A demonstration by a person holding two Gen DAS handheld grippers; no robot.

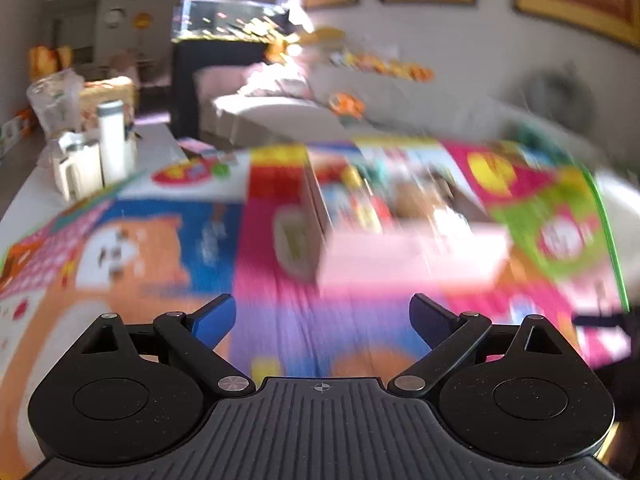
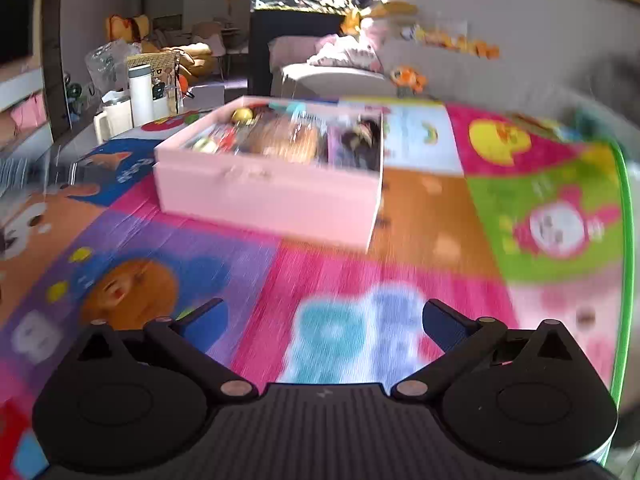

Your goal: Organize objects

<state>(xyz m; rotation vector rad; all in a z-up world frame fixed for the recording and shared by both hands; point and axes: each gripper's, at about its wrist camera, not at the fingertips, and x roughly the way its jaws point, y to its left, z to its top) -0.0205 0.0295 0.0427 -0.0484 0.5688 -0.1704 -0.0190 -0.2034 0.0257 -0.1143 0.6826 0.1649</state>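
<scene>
1. Colourful foam play mat (image 2: 420, 216) is seen spread across the whole working surface, its green edge (image 2: 624, 240) running down the right side; one mat is counted.
2. Pink box (image 2: 268, 196), the single container in view, is set on the mat toward its far middle, open at the top and filled with small toys that are too blurred to be counted or named.
3. Its long axis is judged to run left to right across the right wrist view, with one long wall turned toward that claw.
4. From the right gripper (image 2: 324, 320) the box is found ahead and slightly left, well apart; from the left gripper (image 1: 322, 316) the same box (image 1: 412, 256) is found ahead and to the right, and appears nearer.
5. Both claws, two in all, are shown with blue fingers spread wide and nothing held between them.
6. One white bottle (image 2: 141, 94) and one white jug (image 2: 116, 118) are noted at the mat's far left corner, apart from the box.
7. No loose object is made out on the mat near either claw, so a reach toward the box is judged the likely next move.
</scene>
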